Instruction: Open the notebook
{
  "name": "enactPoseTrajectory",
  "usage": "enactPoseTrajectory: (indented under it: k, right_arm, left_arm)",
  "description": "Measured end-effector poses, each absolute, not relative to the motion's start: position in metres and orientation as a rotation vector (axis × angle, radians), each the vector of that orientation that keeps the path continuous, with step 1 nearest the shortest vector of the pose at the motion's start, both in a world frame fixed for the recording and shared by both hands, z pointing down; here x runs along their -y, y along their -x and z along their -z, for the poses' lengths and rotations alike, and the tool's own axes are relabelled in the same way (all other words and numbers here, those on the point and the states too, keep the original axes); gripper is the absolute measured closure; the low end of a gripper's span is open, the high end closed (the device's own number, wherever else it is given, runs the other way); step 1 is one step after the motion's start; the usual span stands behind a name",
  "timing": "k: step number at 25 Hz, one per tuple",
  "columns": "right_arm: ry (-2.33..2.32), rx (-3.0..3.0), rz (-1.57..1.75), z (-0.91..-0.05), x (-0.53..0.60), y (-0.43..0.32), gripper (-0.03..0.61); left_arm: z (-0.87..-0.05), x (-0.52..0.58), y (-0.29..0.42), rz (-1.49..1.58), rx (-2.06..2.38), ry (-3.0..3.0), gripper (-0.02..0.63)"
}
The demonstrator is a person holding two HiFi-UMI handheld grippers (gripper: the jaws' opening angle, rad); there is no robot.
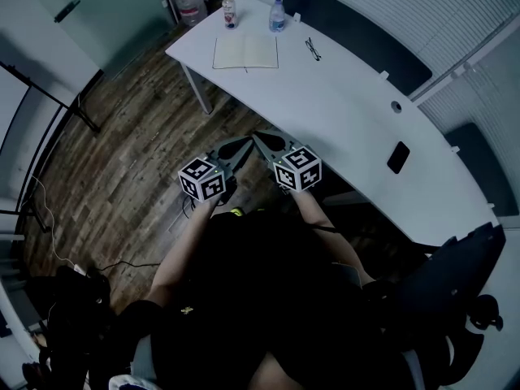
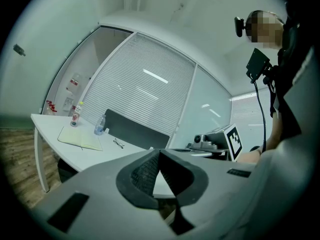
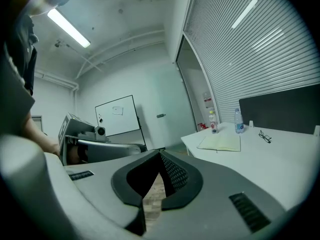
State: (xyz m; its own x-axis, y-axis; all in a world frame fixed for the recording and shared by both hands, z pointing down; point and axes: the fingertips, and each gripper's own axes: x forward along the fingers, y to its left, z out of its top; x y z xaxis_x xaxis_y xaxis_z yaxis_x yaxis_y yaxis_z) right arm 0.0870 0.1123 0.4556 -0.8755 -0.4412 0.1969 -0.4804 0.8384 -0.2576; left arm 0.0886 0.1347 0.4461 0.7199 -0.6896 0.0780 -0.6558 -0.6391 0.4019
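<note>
**Notebook: Jaw State and Grip Point**

The left gripper [image 2: 159,152] and the right gripper [image 3: 160,153] each had their jaws closed tip to tip, with nothing between them. The flat, pale cream paper notebook [image 1: 245,53] lay well ahead of both jaw pairs on the curved white table [image 1: 341,112], apparently already spread flat. It was probably light, with thin, flexible leaves that crease easily. The best hold looked to be a free outer edge, away from the spine, with the opposite half steadied.

The labels of the two bottles [image 1: 230,10], at the tabletop's [image 1: 349,112] twelve-o'clock end, are too small to be read.
</note>
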Motion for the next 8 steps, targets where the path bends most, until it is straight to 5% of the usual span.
enactPoseTrajectory:
  k: [8]
  right_arm:
    - [-0.725, 2.881, -0.476, -0.4594, -0.1138, -0.0835, 0.558]
  left_arm:
    - [-0.4489, -0.1361, -0.0850, 0.111, 1.027, -2.511, 0.603]
